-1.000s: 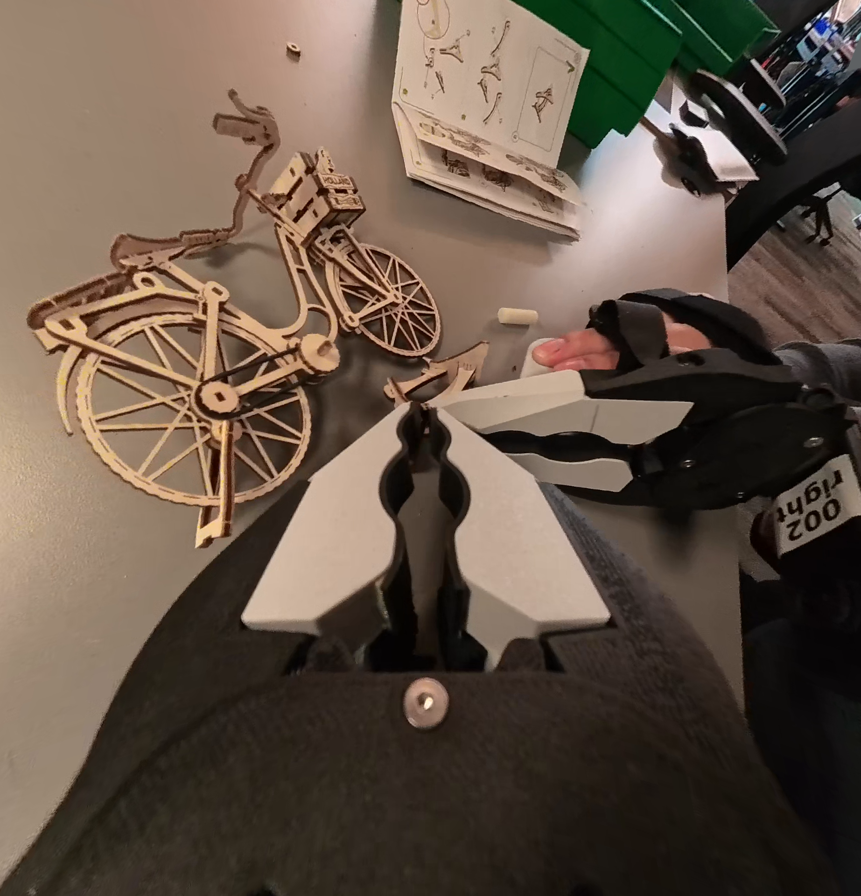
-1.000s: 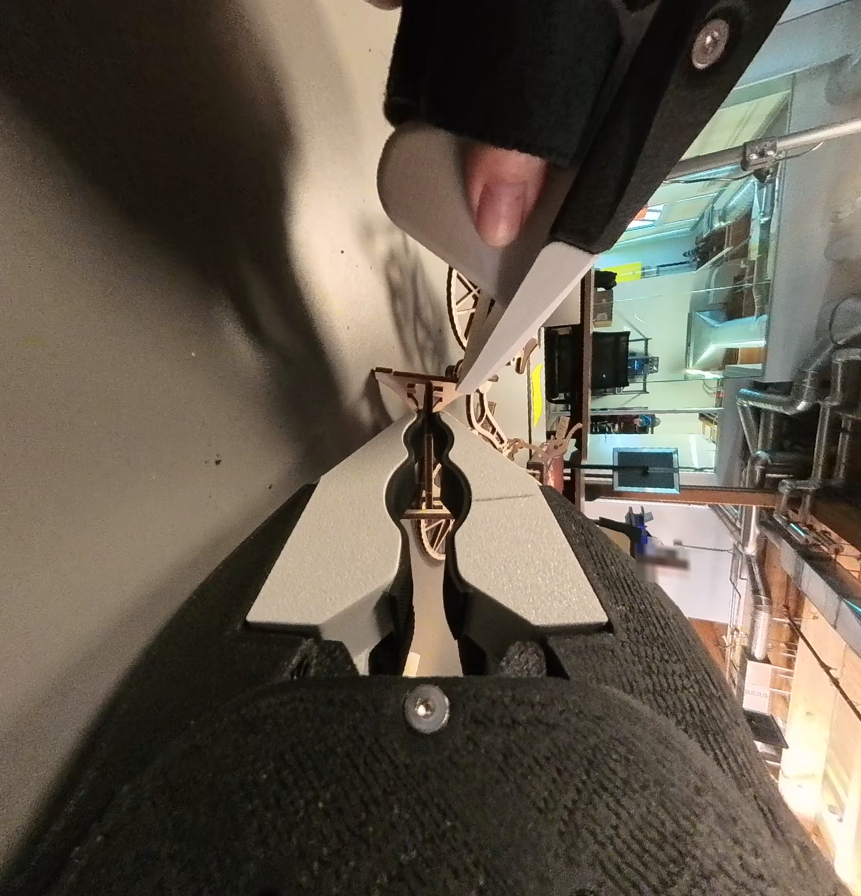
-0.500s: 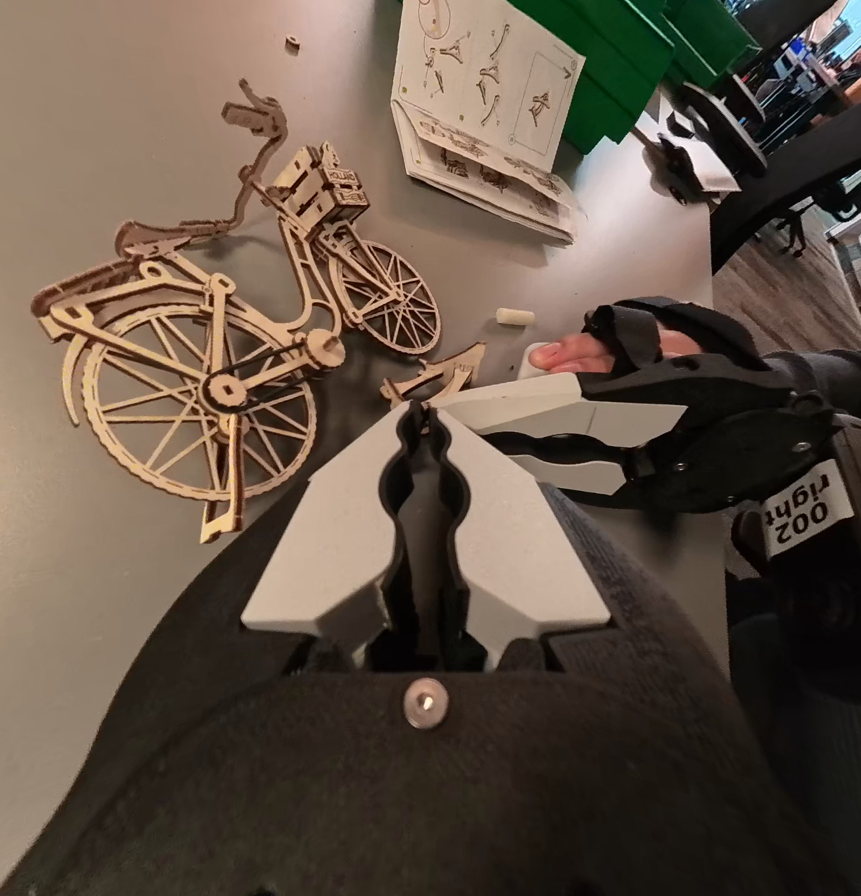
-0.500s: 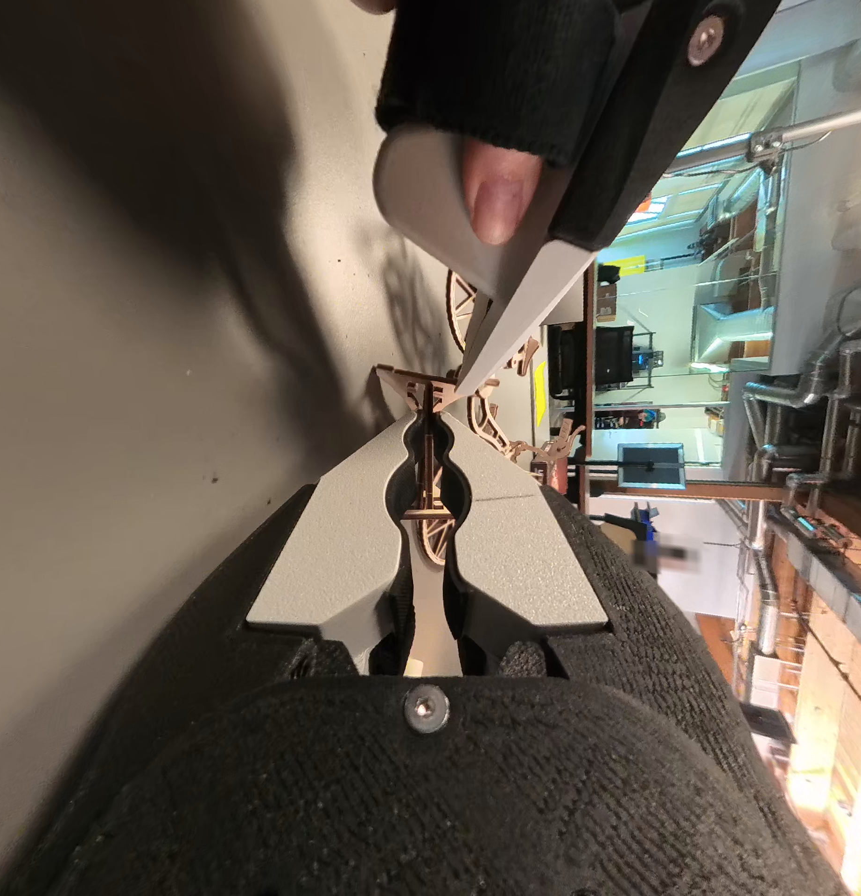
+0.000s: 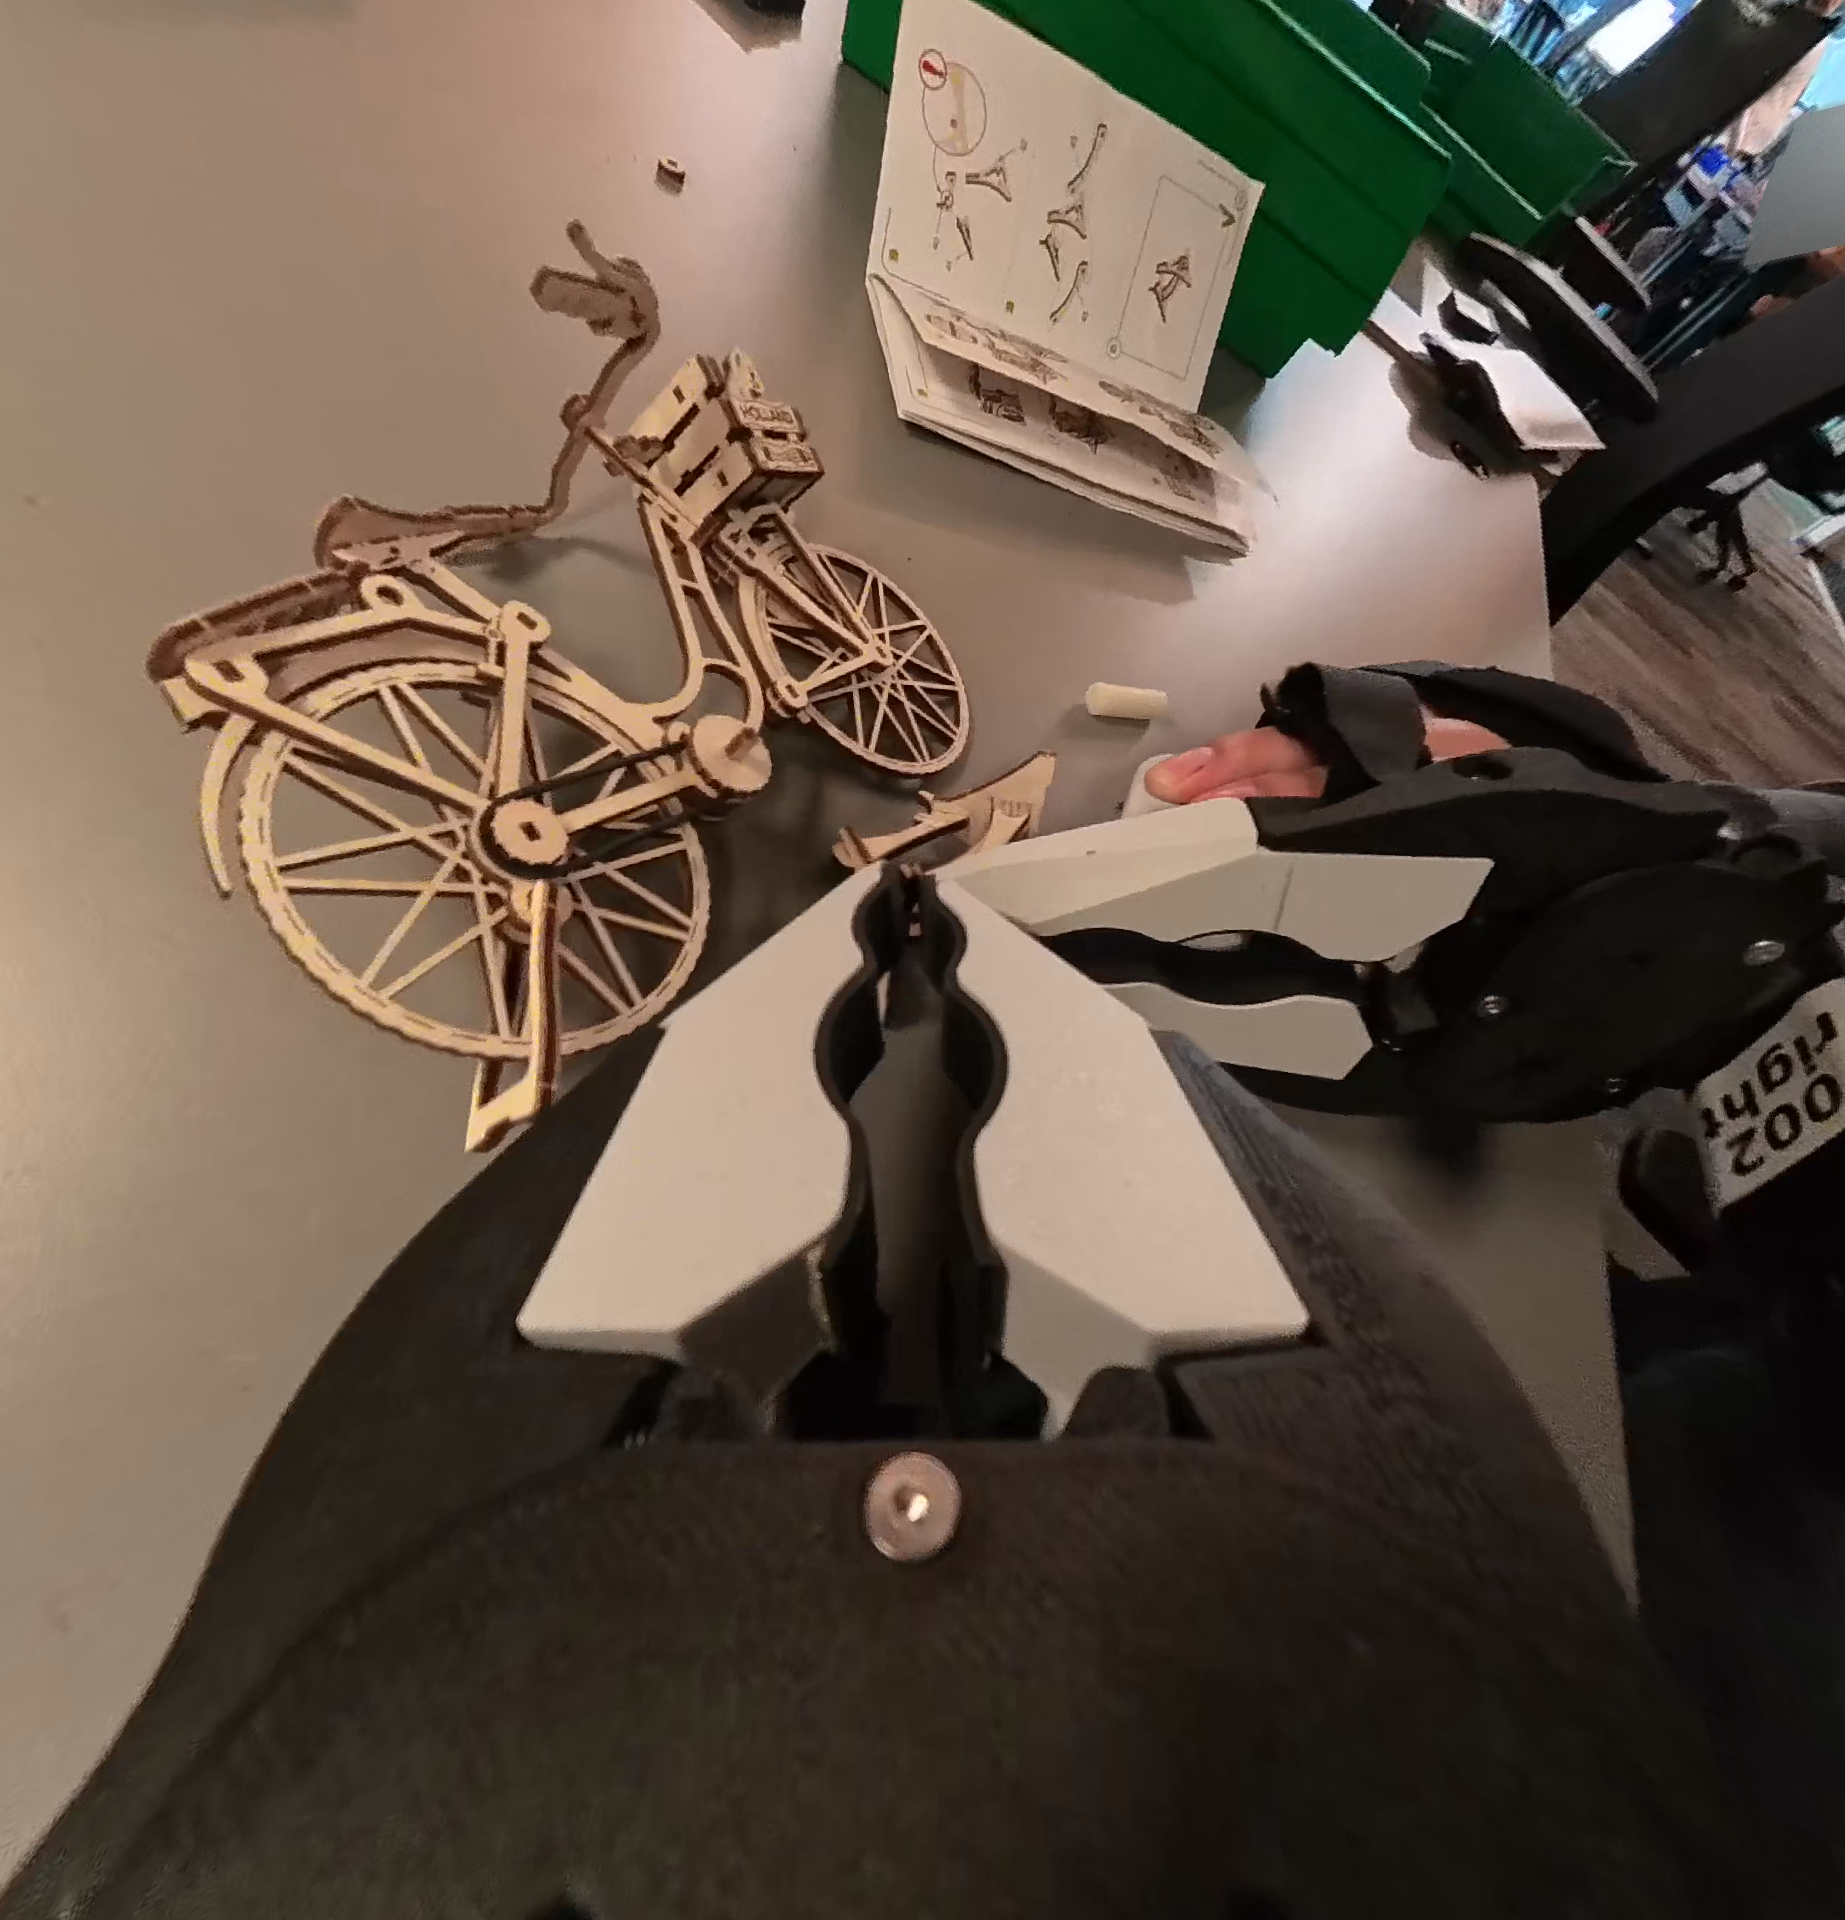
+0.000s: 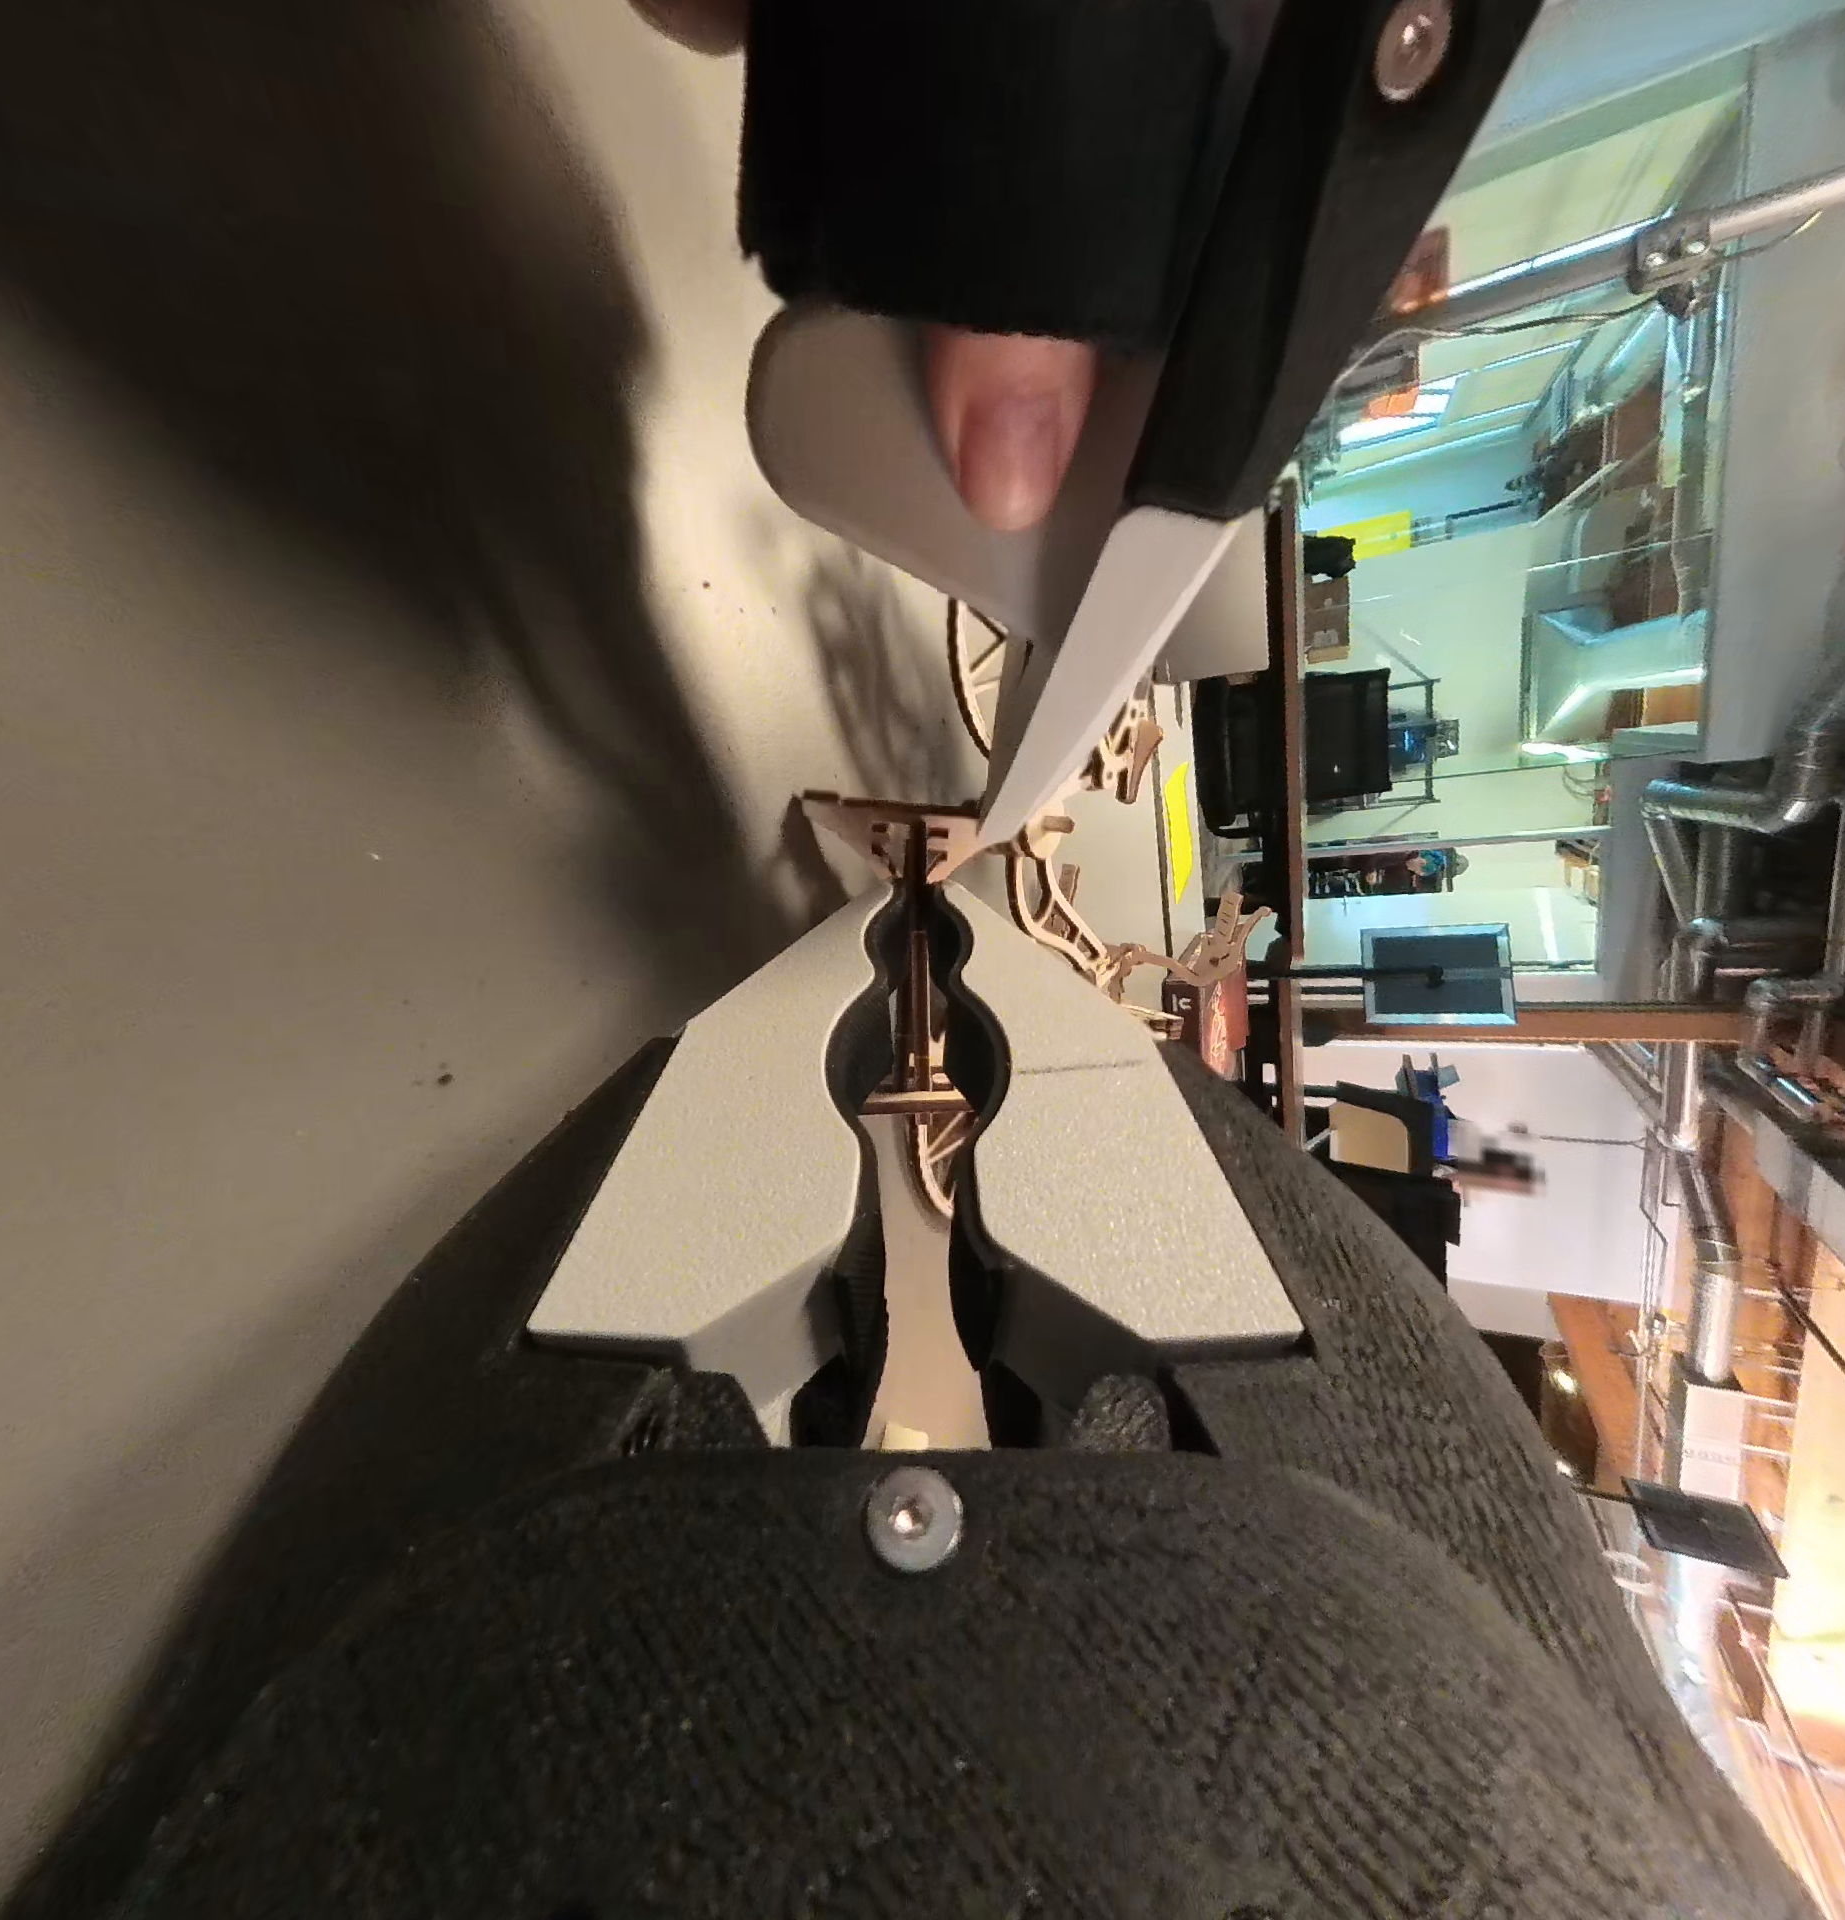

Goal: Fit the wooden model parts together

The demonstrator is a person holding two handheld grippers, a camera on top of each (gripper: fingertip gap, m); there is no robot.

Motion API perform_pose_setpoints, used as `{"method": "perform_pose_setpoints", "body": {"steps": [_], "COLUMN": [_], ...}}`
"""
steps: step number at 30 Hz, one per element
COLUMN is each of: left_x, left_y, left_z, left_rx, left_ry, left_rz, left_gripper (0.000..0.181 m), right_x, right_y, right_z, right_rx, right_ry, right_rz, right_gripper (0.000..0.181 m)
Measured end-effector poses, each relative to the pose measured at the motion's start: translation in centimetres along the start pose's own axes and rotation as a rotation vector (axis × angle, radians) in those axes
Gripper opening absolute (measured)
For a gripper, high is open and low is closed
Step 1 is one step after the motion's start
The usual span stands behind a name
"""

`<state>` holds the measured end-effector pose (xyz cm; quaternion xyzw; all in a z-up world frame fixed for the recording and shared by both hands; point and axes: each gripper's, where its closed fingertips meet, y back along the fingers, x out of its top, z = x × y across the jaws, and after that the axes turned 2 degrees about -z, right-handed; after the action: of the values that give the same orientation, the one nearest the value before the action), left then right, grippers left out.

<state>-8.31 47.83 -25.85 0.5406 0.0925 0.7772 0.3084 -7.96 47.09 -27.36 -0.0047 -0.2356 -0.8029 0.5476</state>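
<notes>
A small wooden part point(image 6: 902, 831) is being pinched by both grippers at frame centre, right gripper point(image 6: 916, 883) lengthwise, left gripper point(image 5: 913, 883) crosswise; the bicycle point(image 5: 544, 748) is lying upper left.

Pale tan wooden bicycle point(image 5: 544, 790), green bins point(image 5: 1313, 156), grey table point(image 5: 222, 260)

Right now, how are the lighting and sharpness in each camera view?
Left wrist view: even light, sharp on the wooden bicycle, straight edges bowed by the wide lens. Right wrist view: a heavy soft shadow darkens the table, the room beyond is bright, and the small wooden part is sharp.
</notes>
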Motion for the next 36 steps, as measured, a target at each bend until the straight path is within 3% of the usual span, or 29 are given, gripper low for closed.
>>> {"method": "perform_pose_setpoints", "body": {"steps": [6,11,17,23,29,36], "left_x": [-1.1,-2.9,-2.6,-2.3,-2.5,-2.5], "left_y": [0.7,-0.8,-0.9,-0.6,-1.4,-1.5], "left_z": [0.2,0.5,0.0,-0.9,-1.1,-1.1], "left_rx": [0.05,0.067,0.195,0.279,0.24,0.218], "left_ry": [-0.078,-0.116,-0.25,-0.292,-0.263,-0.226], "left_rz": [-0.067,-0.164,-0.183,-0.194,-0.211,-0.215], "left_gripper": [0.003,0.011,0.007,0.027,0.004,0.003], "right_x": [-0.2,-0.2,-0.1,-0.1,-0.4,-0.6], "right_y": [0.1,0.1,-0.2,-0.3,0.0,0.0], "right_z": [-0.4,-0.5,-0.2,-0.2,-0.3,-0.3], "right_rx": [0.006,0.002,0.001,0.005,0.006,0.002], "right_ry": [-0.014,-0.014,-0.016,-0.022,-0.026,-0.031], "right_rz": [-0.004,-0.002,-0.002,-0.003,-0.005,-0.019], "right_gripper": [0.0,0.0,0.001,0.001,0.001,0.001]}}
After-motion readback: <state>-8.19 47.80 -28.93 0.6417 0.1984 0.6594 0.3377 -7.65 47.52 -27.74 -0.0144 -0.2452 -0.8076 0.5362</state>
